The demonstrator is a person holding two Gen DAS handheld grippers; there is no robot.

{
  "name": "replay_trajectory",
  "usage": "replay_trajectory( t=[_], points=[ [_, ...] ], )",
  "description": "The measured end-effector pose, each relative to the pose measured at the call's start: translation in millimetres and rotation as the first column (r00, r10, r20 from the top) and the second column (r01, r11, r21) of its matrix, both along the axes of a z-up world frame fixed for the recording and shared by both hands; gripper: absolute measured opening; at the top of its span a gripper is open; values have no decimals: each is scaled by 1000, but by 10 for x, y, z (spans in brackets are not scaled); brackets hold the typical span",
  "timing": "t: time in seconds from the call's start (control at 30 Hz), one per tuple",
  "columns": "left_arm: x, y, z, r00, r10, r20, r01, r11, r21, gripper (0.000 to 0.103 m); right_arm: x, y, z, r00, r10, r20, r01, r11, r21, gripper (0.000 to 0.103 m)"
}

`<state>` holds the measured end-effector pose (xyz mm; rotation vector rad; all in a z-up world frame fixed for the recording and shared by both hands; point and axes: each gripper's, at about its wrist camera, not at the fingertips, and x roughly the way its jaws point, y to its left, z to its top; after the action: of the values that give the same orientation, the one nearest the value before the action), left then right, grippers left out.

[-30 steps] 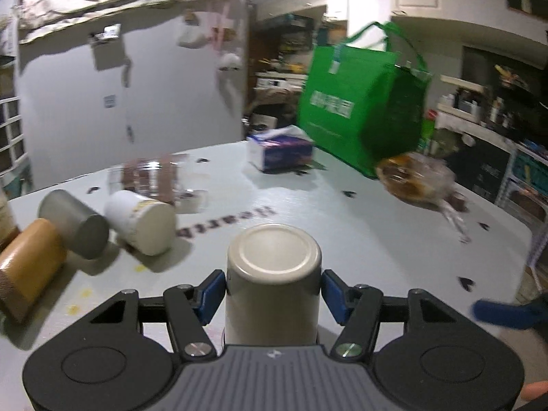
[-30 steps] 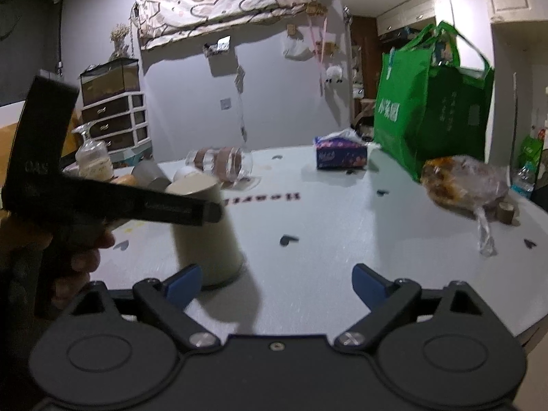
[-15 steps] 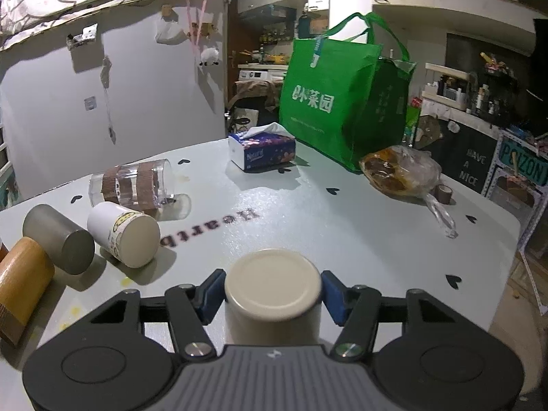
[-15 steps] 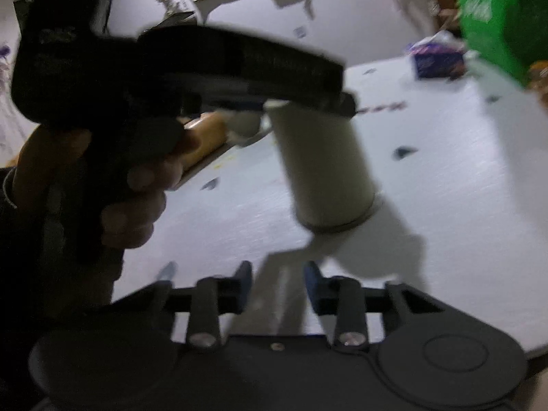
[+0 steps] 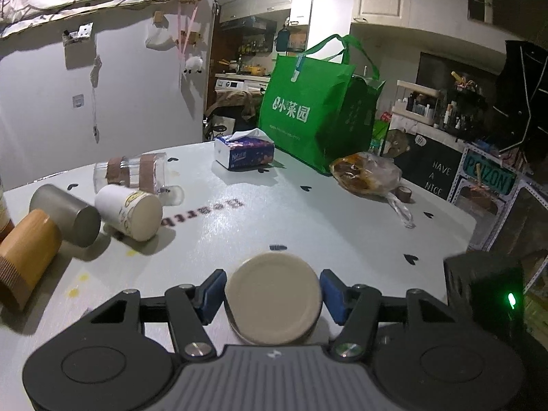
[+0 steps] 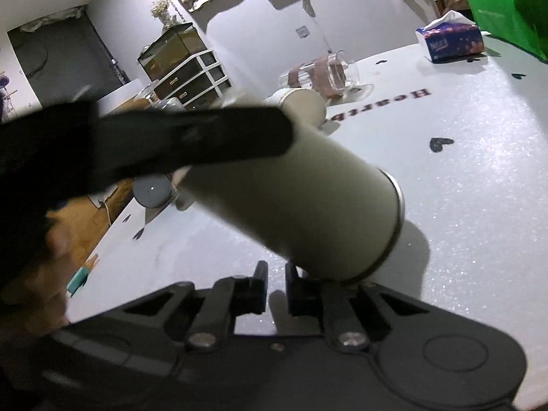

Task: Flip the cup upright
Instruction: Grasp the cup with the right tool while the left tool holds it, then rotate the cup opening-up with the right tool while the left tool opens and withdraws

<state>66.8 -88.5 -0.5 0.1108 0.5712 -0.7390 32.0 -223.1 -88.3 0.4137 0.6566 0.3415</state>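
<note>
Tilted way over now, the cream cylindrical metal-rimmed cup (image 6: 301, 202) has been lifted off the pale grey table (image 6: 479, 171), clamped by the left gripper (image 5: 273, 291). Right gripper (image 6: 275, 286) is nearly closed on nothing, just below it.

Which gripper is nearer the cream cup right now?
Left. The left gripper is clamped on the cream cylindrical cup; the right gripper sits shut just below its rim, apart.

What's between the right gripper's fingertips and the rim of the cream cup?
Nothing. In the right wrist view the right gripper, nearly closed and empty, sits just below the tilted cream cup; its rim hangs over bare table.
</note>
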Motion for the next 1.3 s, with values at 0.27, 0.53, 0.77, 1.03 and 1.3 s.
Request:
replay_trajectory(
  t=[0.27,0.53,0.77,1.03,1.3],
  points=[
    [-86,224,-240,998,52,-47,-50,998,35,59,-95,-123,14,998,-63,8,63,996,-60,11],
    [-78,301,-428,992,86,-94,-84,996,26,59,-199,-369,132,990,-139,11,140,989,-51,28],
    [-113,291,-444,992,91,-82,-89,996,21,59,80,-626,166,975,-92,-204,147,952,269,69],
    [-157,294,-452,995,76,-65,-74,997,36,59,458,-466,71,928,-51,-368,197,907,371,77],
    [-193,308,-450,996,72,-52,-70,996,47,59,687,-326,159,918,-56,-392,179,942,283,78]
  ],
)
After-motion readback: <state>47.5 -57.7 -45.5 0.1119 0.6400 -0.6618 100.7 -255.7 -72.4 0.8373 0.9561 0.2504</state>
